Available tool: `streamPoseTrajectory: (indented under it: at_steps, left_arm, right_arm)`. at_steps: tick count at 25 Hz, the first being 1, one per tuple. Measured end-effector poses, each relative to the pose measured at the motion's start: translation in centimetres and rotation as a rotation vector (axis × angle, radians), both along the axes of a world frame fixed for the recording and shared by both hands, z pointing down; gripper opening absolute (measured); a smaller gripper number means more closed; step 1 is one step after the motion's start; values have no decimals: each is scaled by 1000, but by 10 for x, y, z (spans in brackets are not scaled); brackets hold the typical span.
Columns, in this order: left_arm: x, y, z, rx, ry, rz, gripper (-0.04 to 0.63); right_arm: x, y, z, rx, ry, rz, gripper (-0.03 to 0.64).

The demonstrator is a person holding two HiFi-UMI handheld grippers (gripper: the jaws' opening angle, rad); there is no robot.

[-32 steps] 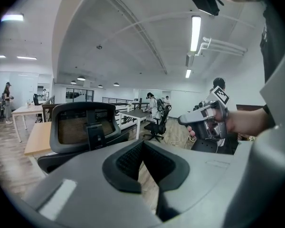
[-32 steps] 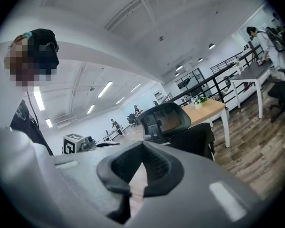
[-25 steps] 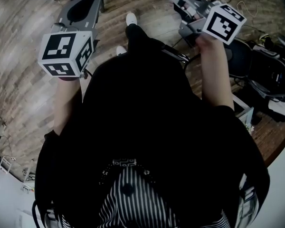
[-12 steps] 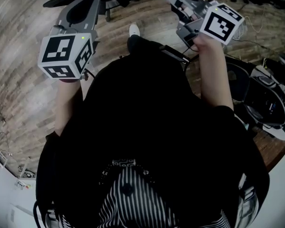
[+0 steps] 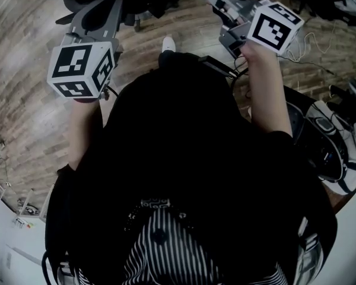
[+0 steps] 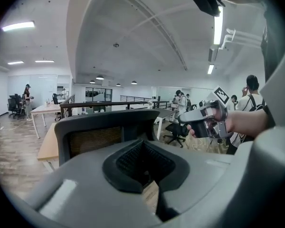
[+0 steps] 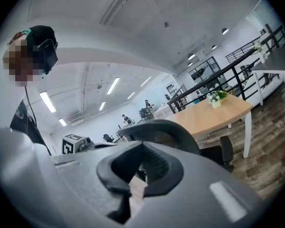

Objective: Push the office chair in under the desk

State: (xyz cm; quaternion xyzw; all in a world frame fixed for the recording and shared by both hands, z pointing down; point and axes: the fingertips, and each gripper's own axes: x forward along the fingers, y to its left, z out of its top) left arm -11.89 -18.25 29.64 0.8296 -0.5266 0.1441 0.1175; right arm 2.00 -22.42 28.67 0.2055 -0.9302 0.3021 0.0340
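We list: left gripper and right gripper, fingers together, empty, near office chair; desk behind chair; marker cubes black-and-white.

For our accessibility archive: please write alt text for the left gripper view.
The left gripper, tongs shut and empty, faces the backrest of the office chair, a wooden desk beyond it; the right gripper shows at right.
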Motion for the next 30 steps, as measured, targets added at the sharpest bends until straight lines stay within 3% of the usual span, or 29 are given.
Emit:
streamPoseTrajectory:
  at_steps: [8,12,15,18,19,24,30]
  left_arm:
    - [-17,-64,7,-31,-37,-96,3]
    - [-29,-67,15,-16,-55,-173,3]
    - [-52,-62,22,-20,-21,-255,4]
    - [-78,-66,34,-64,-20,-312,116]
    - [-85,-69,35,-75,-27,-331,141]
    - [-118,-86,38,-111,-52,-407,239]
    - [-113,-106,52,-135,-50,-397,414]
  right_arm:
    - [16,-77,5,49,64,-14,0]
    - [17,-105,21,134,172,25,0]
    - [9,-121,33,136,199,23,1]
    - [1,-138,38,109,184,13,5]
    - [1,-142,39,104,180,2,56]
    - [-9,-153,46,107,199,-47,181]
    - [-18,-154,48,138,232,-81,289]
